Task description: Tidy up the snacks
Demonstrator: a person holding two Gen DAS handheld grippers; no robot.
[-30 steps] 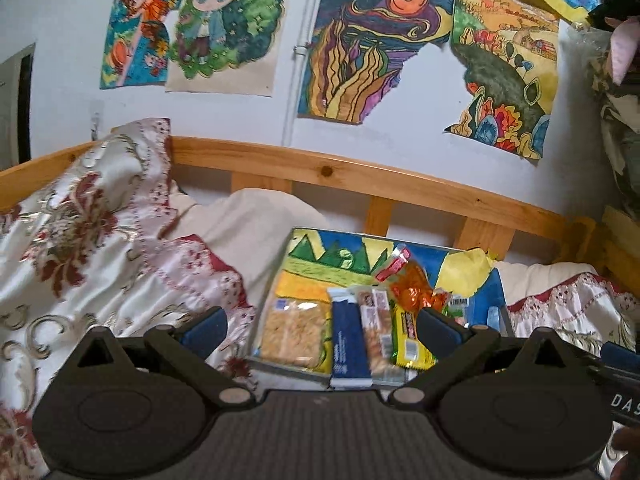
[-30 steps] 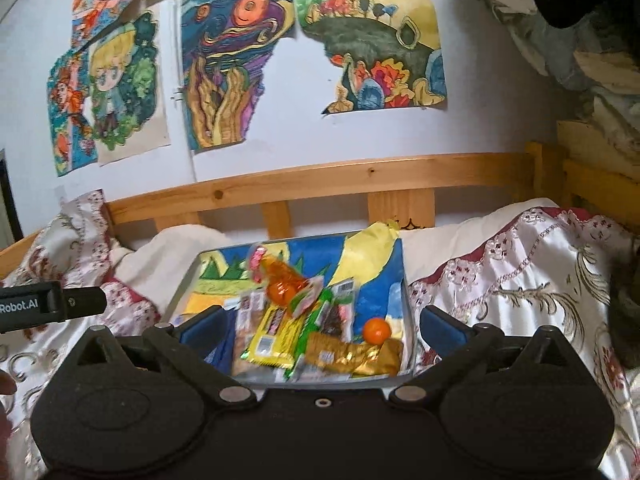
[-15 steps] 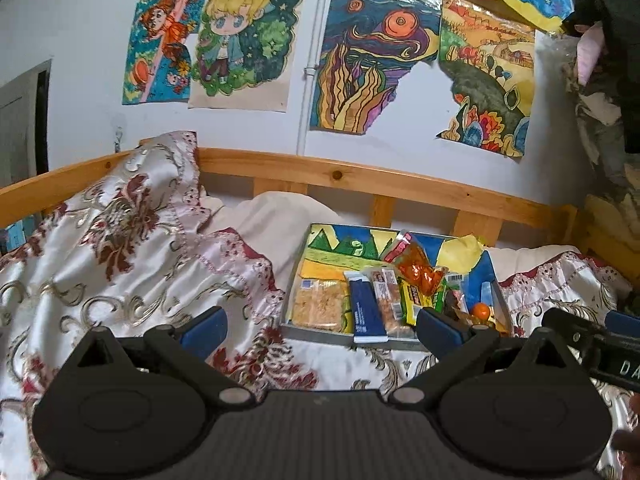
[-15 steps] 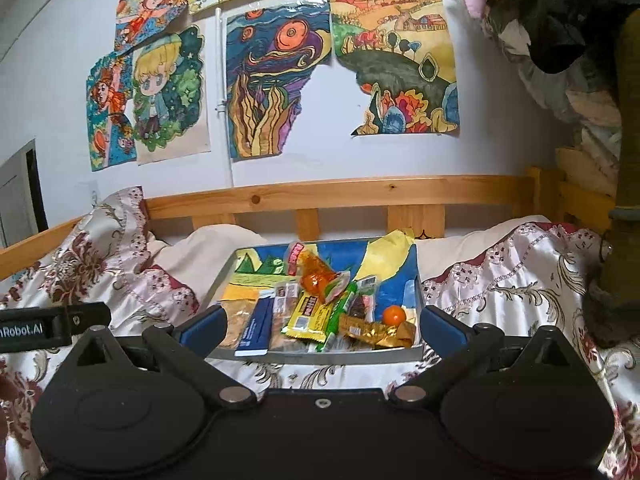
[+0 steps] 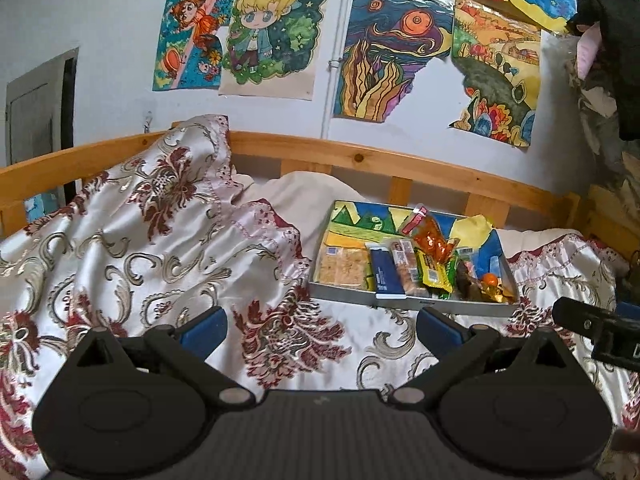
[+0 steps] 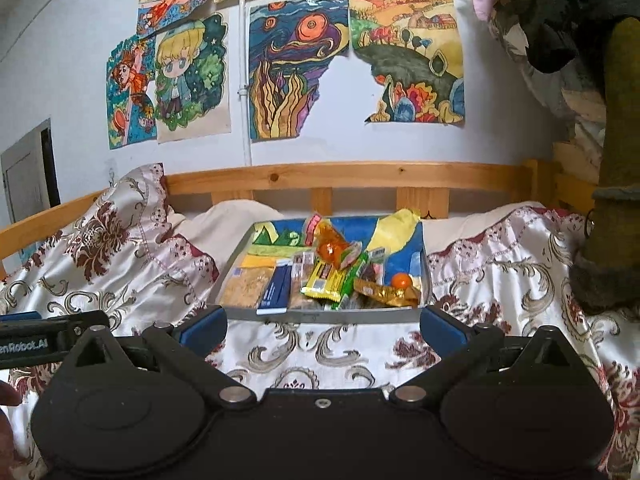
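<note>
A shallow grey tray (image 5: 404, 303) (image 6: 320, 313) lined with a coloured drawing lies on the bed. It holds a cracker pack (image 5: 345, 266) (image 6: 249, 287), a dark blue bar (image 5: 385, 273) (image 6: 277, 287), a yellow-green wrapper (image 5: 434, 273) (image 6: 325, 281), an orange packet (image 5: 433, 238) (image 6: 333, 248), a small orange fruit (image 5: 489, 279) (image 6: 401, 280) and a gold wrapper (image 6: 384, 290). My left gripper (image 5: 322, 326) is open and empty, well short of the tray and to its left. My right gripper (image 6: 323, 325) is open and empty, just in front of the tray's near edge.
A floral satin bedspread (image 5: 132, 248) (image 6: 508, 272) covers the bed and rises in a heap at the left. A wooden rail (image 5: 400, 168) (image 6: 344, 174) runs behind the tray, below drawings on the wall. Clothes hang at the right (image 6: 616, 128).
Both grippers have pulled back from the tray and risen, so the tray looks smaller and farther. More bedspread now lies between the fingers and the tray. Both stay open and empty.
</note>
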